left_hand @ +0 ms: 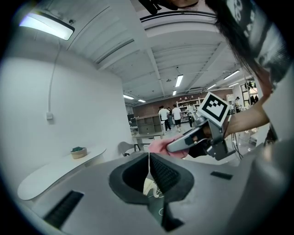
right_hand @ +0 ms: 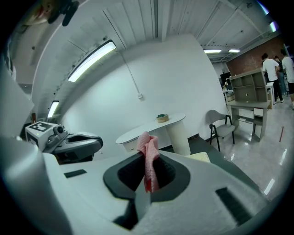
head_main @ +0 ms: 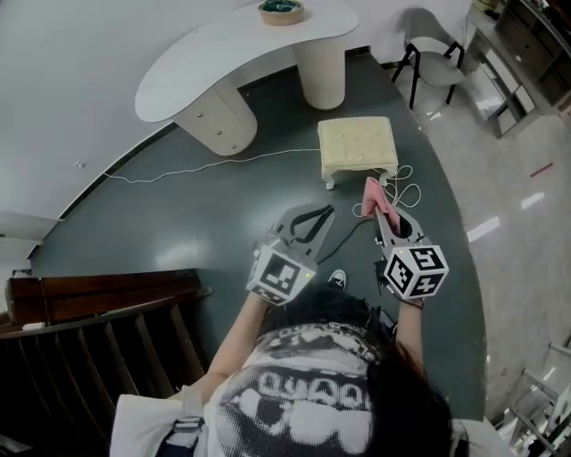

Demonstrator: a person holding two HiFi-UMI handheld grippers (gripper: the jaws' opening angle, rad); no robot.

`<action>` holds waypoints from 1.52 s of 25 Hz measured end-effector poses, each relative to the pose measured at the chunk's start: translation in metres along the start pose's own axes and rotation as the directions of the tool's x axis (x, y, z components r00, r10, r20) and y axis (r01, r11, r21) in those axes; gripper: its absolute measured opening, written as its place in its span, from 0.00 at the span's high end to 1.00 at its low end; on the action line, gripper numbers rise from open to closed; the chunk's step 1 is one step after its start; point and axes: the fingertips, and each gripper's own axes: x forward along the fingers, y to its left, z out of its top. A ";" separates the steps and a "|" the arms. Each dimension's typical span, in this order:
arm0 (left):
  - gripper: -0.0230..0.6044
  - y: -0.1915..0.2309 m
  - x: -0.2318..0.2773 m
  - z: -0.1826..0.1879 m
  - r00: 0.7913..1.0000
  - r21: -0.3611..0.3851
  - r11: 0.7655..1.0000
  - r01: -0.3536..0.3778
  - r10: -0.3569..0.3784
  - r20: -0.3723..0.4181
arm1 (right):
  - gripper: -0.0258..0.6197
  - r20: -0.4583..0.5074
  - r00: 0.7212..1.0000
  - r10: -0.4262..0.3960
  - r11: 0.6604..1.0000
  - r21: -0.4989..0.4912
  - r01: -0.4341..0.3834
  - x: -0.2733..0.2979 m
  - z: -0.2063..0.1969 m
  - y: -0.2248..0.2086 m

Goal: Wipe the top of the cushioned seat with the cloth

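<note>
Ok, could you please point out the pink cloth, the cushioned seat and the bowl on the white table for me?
pink cloth (right_hand: 149,160): right gripper view, middle of the bunched strip.
cushioned seat (head_main: 357,143): head view, middle of its top.
bowl (head_main: 281,16): head view, its near wall.

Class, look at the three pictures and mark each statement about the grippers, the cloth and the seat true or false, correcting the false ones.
1. The right gripper is shut on a pink cloth. True.
2. The cloth lies spread flat over the cushioned seat. False: it hangs bunched from the right gripper, and the seat top is uncovered.
3. The left gripper is shut with nothing in it. True.
4. A bowl stands on the cushioned seat. False: it stands on the curved white table beyond the seat.
</note>
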 end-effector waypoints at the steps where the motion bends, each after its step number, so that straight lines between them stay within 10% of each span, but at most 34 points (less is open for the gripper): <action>1: 0.95 0.001 0.002 0.001 1.000 0.002 1.000 -0.003 0.003 -0.002 | 0.94 0.003 1.000 -0.001 1.000 0.006 0.001 0.001 0.002 -0.004; 26: 0.95 0.164 0.122 -0.022 0.997 0.084 0.994 0.076 -0.075 -0.009 | 0.94 -0.055 0.997 -0.052 0.998 0.018 0.053 0.157 0.050 -0.054; 38: 0.95 0.270 0.180 -0.070 0.978 0.157 0.965 0.208 -0.208 -0.021 | 0.94 -0.131 0.986 -0.104 0.967 -0.244 0.070 0.310 0.056 -0.079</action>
